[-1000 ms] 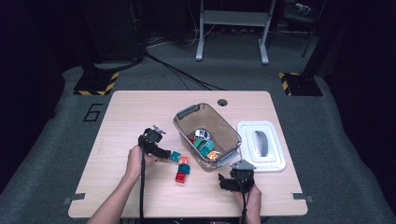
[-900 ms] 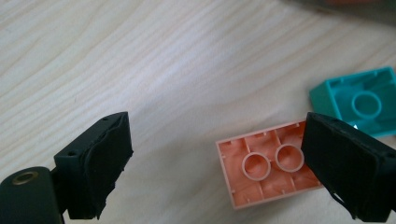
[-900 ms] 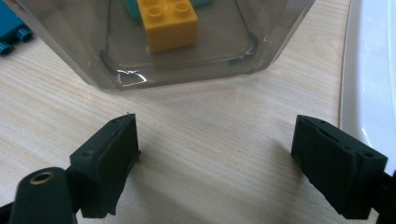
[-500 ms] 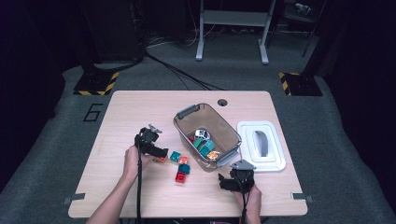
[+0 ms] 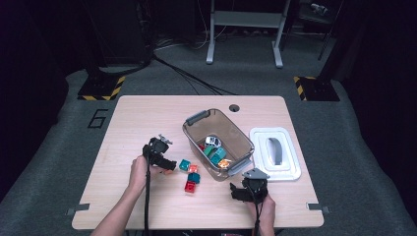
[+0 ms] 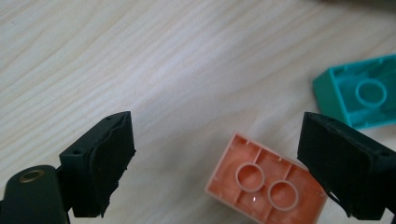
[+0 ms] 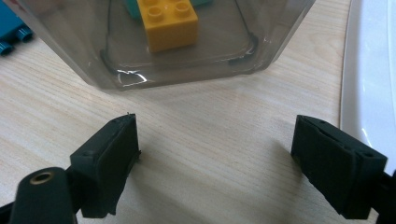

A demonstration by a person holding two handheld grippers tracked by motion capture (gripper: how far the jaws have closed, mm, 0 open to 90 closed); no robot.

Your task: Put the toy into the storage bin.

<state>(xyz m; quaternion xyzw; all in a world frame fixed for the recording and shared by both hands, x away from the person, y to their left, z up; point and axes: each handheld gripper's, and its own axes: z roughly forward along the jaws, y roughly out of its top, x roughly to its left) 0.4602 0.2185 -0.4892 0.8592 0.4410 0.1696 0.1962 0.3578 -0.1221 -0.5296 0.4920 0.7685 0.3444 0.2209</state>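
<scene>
Since the earlier frame, the left hand-held gripper (image 5: 169,164) has been drawn slightly toward the counter's near-left edge. Its jaws are held apart above an upturned orange brick (image 6: 266,184) on the pale wood counter (image 5: 147,118). The right hand-held gripper (image 5: 235,191) is likewise spread, before the clear bin (image 5: 241,147). Dark grey carpet (image 5: 64,128) surrounds the counter.

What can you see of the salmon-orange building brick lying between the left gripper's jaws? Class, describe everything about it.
The salmon-orange brick is a glossy plastic rectangle lying upside down on the pale wooden table, so its hollow underside faces up: thin walls, small ribs and two round tubes inside. It sits skewed, nearer the right-hand jaw of the left gripper, whose jaws stand open with neither pad pressing on it. A teal brick lies apart beyond it, also underside up.
</scene>
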